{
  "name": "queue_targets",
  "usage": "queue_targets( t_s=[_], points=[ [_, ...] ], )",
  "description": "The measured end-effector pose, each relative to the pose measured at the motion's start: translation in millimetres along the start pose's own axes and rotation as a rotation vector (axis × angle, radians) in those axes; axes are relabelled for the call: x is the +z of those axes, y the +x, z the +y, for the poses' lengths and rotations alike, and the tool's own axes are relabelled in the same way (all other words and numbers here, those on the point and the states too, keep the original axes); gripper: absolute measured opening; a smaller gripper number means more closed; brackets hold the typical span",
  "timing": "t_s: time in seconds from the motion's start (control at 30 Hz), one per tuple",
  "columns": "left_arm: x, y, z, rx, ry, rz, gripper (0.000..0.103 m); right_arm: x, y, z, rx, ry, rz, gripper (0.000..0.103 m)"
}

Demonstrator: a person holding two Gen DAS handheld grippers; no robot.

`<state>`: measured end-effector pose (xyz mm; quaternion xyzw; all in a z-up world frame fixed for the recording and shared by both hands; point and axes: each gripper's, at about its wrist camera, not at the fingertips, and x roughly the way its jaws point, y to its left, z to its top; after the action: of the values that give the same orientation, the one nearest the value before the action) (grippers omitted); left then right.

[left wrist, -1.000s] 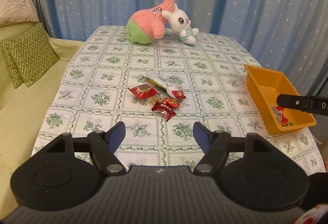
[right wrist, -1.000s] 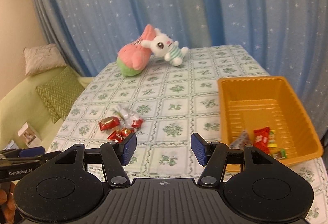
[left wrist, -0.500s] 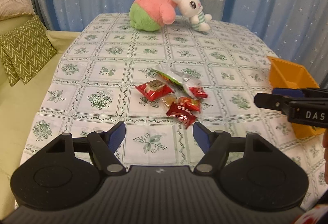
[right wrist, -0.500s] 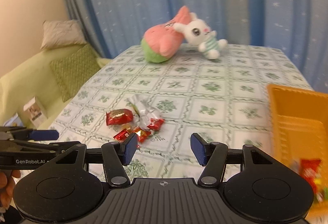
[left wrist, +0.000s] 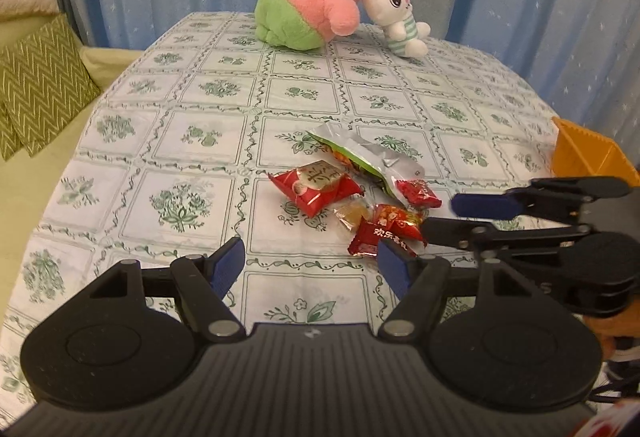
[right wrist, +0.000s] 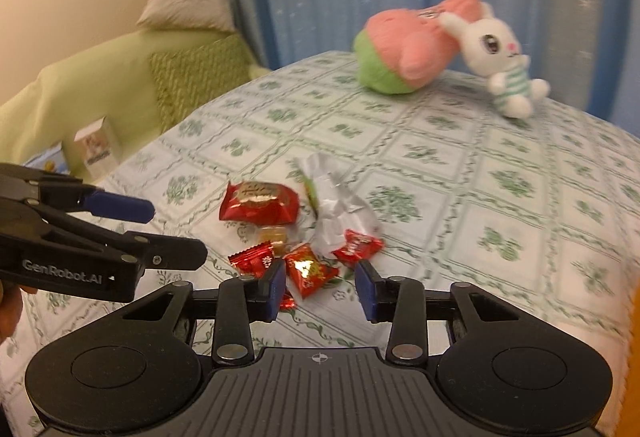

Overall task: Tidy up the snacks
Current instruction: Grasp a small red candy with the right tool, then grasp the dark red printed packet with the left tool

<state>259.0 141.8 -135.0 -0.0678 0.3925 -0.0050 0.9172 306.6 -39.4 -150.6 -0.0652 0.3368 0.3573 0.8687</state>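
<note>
A small pile of snacks lies mid-table: a big red packet [left wrist: 314, 187] [right wrist: 259, 202], a silver-green wrapper [left wrist: 366, 157] [right wrist: 340, 203], and several small red candies [left wrist: 386, 231] [right wrist: 308, 269]. My right gripper [right wrist: 321, 287] is open and empty, its jaws on either side of a small red candy at the pile's near edge. My left gripper [left wrist: 310, 263] is open and empty, just short of the pile. Each gripper shows in the other's view: the right one [left wrist: 452, 215], the left one [right wrist: 176, 233]. The orange bin [left wrist: 588, 153] is at the right edge.
A pink-green plush [left wrist: 316, 11] and a white rabbit plush [left wrist: 394, 11] sit at the table's far end. A green sofa with zigzag cushions [left wrist: 38, 85] is on the left. A small white box [right wrist: 96, 147] stands beside the table.
Both grippers have closed in on the snack pile. The right gripper swung left from the orange bin to the candies; the bin has almost left its view.
</note>
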Motion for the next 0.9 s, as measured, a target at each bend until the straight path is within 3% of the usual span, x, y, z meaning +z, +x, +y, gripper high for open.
queue_targets(
  t_s=[0.33, 0.47, 0.83, 0.9],
  points=[
    [-6, 4, 22, 0.006, -0.087, 0.017, 0.070, 3, 36, 8, 0.022, -0.127, 0.029, 0.033],
    [-7, 5, 21, -0.006, -0.090, 0.018, 0.070, -1, 39, 10, 0.018, -0.142, 0.043, 0.025],
    [-8, 19, -14, -0.102, 0.015, 0.034, 0.068, -14, -1, -7, -0.068, 0.026, 0.088, 0.021],
    [-7, 24, -23, -0.107, 0.045, 0.030, 0.064, -18, -10, -11, -0.093, 0.053, 0.086, 0.021]
  ],
)
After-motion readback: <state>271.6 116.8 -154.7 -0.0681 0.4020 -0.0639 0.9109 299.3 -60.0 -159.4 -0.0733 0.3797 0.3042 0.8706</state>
